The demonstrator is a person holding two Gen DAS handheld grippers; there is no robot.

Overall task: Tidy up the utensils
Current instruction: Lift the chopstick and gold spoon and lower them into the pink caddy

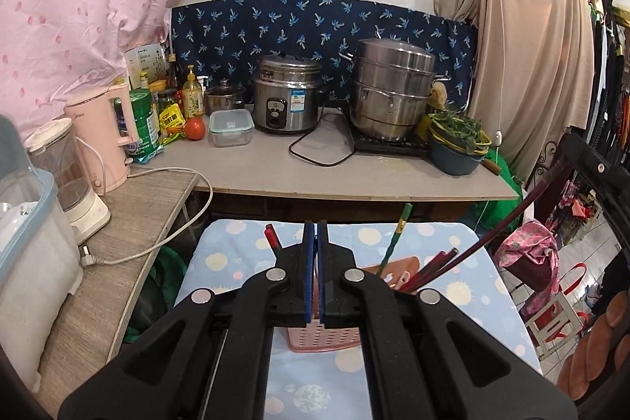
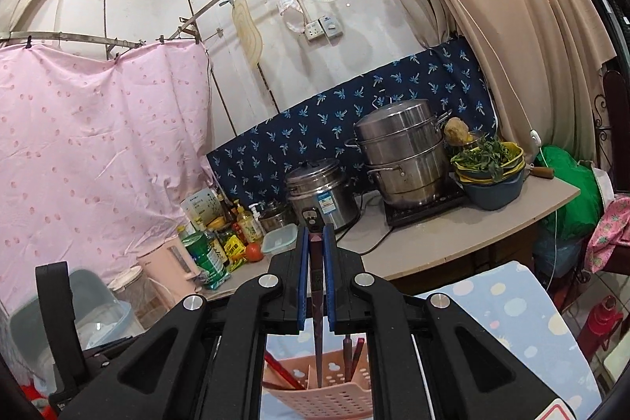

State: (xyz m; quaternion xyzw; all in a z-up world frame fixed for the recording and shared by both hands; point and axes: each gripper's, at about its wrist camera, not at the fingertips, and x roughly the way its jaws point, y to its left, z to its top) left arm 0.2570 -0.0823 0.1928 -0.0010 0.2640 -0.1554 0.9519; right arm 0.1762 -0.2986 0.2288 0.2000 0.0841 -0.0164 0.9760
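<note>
Right tool (image 2: pixel 316 235) clamped on dark chopstick (image 2: pixel 317 302); left tool (image 1: pixel 315 229) closed, empty.

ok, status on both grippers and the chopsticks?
Left gripper shut, empty. Right gripper shut on dark red chopstick, tip over pink perforated plastic basket. Nothing blocking.

Left tongs (image 1: pixel 314 250), right tongs (image 2: pixel 315 254): black plastic linkage arms, silver round rivets, blue pads (image 2: pixel 302 274) lining fingers.
</note>
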